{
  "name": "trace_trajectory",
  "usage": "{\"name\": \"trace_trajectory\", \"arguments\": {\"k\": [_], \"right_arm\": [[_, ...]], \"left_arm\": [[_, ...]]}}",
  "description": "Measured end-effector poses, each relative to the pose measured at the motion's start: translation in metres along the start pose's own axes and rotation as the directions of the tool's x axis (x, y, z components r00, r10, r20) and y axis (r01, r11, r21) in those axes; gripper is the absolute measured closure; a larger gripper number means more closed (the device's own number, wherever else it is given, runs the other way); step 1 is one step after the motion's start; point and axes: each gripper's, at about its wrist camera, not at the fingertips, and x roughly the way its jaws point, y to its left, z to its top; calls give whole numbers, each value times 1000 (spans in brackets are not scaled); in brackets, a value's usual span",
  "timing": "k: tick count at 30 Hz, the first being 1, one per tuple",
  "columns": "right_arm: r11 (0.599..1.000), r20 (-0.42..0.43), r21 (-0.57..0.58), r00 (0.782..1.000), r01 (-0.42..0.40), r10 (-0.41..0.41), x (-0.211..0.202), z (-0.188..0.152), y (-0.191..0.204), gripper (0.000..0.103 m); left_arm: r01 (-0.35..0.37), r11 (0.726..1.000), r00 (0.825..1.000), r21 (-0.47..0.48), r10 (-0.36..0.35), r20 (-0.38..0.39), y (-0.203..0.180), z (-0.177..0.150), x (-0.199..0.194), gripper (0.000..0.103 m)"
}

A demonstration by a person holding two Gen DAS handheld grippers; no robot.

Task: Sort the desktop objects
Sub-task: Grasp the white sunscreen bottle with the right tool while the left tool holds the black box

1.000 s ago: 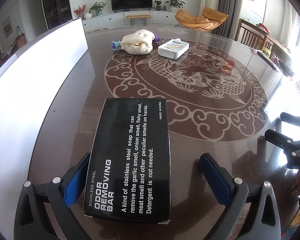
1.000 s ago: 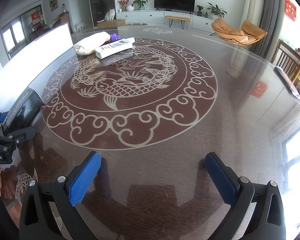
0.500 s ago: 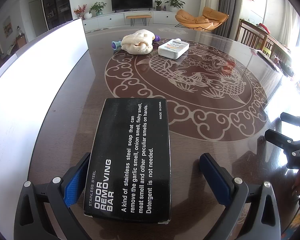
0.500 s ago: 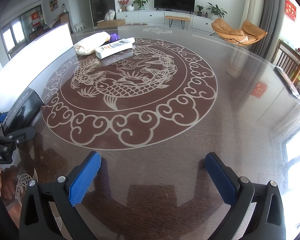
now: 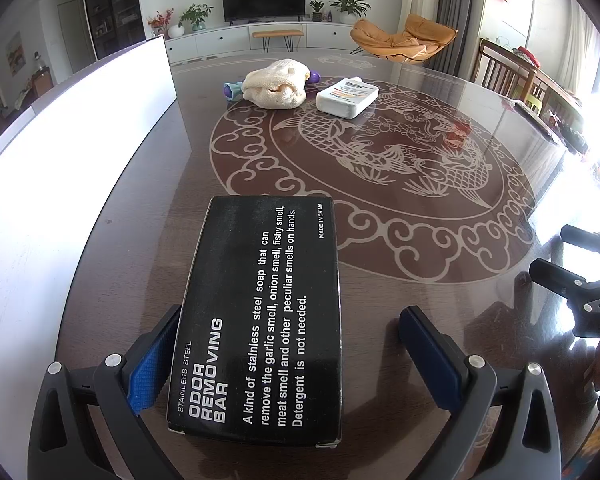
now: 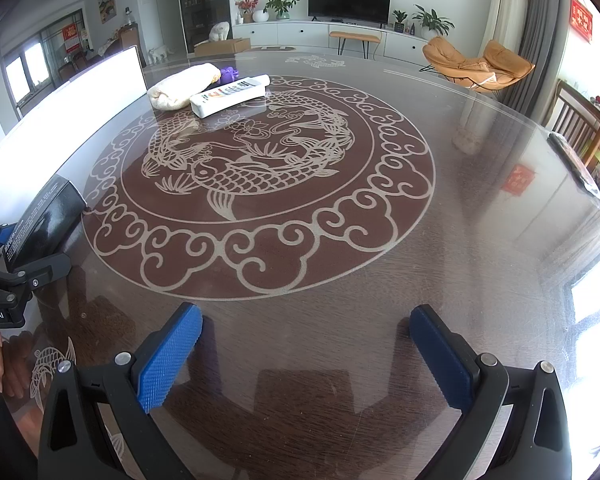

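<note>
White print is carried on the top face of the black box (image 5: pixel 260 312): "STAINLESS STEEL ODOR REMOVING BAR", then "A kind of stainless steel soap that can remove the garlic smell, onion smell, fishy smell, meat smell and other peculiar smells on hands. Detergent is not needed.", and "MADE IN CHINA" at the box's far corner. "DAS" is read on the right gripper (image 5: pixel 596 280) body, "Robot.AI" on the left gripper (image 6: pixel 4 268) body. The label on the white bottle (image 6: pixel 230 94) beyond the box is not legible.

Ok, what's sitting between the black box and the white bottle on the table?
Nothing. In the left wrist view the stretch from the black box to the white bottle is bare table, only its inlaid fish pattern. The cream cloth lies left of the bottle.
</note>
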Motion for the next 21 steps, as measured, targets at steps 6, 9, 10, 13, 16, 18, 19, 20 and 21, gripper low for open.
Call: {"name": "trace_trajectory", "arguments": {"k": [6, 9, 10, 13, 16, 18, 19, 20, 21], "right_arm": [[998, -108, 7, 992, -67, 68, 19, 45, -3, 0], [979, -48, 131, 985, -157, 165, 26, 98, -8, 0], [969, -60, 174, 980, -176, 188, 37, 116, -7, 0], [934, -121, 295, 961, -203, 247, 80, 163, 5, 0], [912, -147, 374, 960, -171, 240, 112, 195, 20, 0], [918, -169, 377, 965, -124, 200, 128, 207, 33, 0], [929, -162, 355, 972, -101, 168, 131, 213, 42, 0], [935, -166, 338, 972, -104, 168, 137, 219, 51, 0], [950, -175, 305, 976, -71, 130, 140, 223, 60, 0]], "left_arm": [[-2, 1000, 1000, -2, 2, 0, 0, 1, 0, 0], [-1, 1000, 1000, -2, 1, 0, 0, 1, 0, 0], [-1, 1000, 1000, -2, 1, 0, 1, 1, 0, 0], [-4, 1000, 1000, -5, 4, 1, 0, 1, -1, 0], [-8, 1000, 1000, -12, 8, 1, 0, 1, 0, 0], [-9, 1000, 1000, -11, 9, 2, -1, 1, -1, 0], [-9, 1000, 1000, -12, 9, 2, -1, 1, 0, 0], [-9, 1000, 1000, -12, 9, 0, -2, 1, 1, 0], [-9, 1000, 1000, -12, 9, 1, -1, 1, 1, 0]]}}
